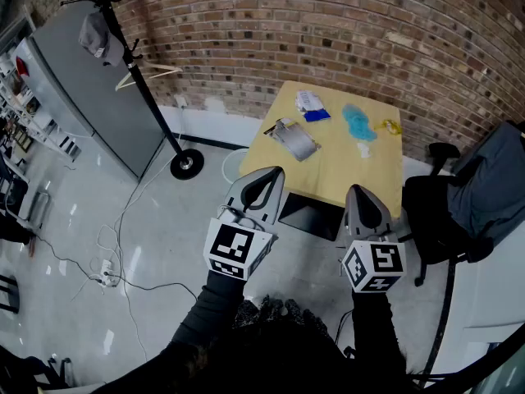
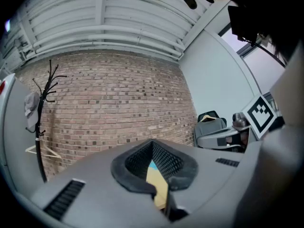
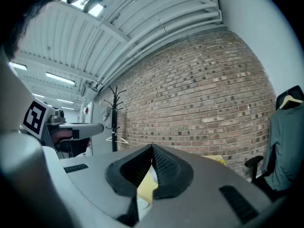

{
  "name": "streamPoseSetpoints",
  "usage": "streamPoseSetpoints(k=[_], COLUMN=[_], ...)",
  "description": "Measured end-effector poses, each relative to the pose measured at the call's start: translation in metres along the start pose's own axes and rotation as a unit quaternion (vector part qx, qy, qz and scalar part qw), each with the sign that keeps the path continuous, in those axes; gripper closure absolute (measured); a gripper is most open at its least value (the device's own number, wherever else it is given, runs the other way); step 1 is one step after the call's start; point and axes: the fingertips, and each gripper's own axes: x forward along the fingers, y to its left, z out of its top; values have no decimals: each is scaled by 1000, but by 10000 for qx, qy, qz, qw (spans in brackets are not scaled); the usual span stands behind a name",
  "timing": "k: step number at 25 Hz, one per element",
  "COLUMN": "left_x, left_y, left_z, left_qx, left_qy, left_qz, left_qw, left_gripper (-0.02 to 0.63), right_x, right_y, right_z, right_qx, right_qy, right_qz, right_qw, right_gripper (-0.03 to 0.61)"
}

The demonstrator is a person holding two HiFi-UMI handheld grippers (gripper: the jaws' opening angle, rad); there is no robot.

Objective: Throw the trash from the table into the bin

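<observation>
Head view is showing both grippers reaching out level and side by side above the pale floor, pointing toward the yellow table (image 1: 353,179) that is standing against the brick wall (image 1: 328,31). The left gripper (image 1: 271,176) is holding its jaws together with nothing between them. In the left gripper view the two dark pads are meeting at their tips, with only a sliver of the yellow tabletop showing through the gap behind them. The right gripper (image 1: 359,190) is likewise pressing its jaws together on nothing, and the right gripper view is showing the same closed tips. All the trash is lying on the tabletop, well apart from both grippers. A grey foil packet (image 1: 294,138) is sitting near the table's left edge and a white and blue wrapper (image 1: 312,105) is lying toward the far corner. A light-blue crumpled piece (image 1: 358,123) is lying to the right of them, with a yellow scrap (image 1: 390,126) just beside it. What looks like the black bin (image 1: 310,216) is standing on the floor at the table's near edge, between the two grippers. A coat stand (image 1: 139,84) is rising to the left beside a grey cabinet (image 1: 90,97). An office chair (image 1: 439,212) with a grey jacket (image 1: 492,179) is standing to the right of the table, and cables (image 1: 115,253) are trailing across the floor.
</observation>
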Motion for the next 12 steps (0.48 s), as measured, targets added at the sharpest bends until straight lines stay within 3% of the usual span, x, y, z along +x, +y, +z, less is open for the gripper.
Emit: streamPoseSetpoints(k=[5, 12], left_x=[-8, -27], left_y=[2, 39], left_z=[-1, -5], left_qx=[114, 109], left_qy=[55, 26], left_qz=[97, 500], left_qw=[9999, 9987], left_gripper=[607, 607], right_x=[6, 28], right_y=[1, 40], right_z=[-5, -6], right_qx=[68, -175], right_qy=[24, 26], right_qz=[48, 426], right_qw=[10000, 9989], right_gripper=[580, 580])
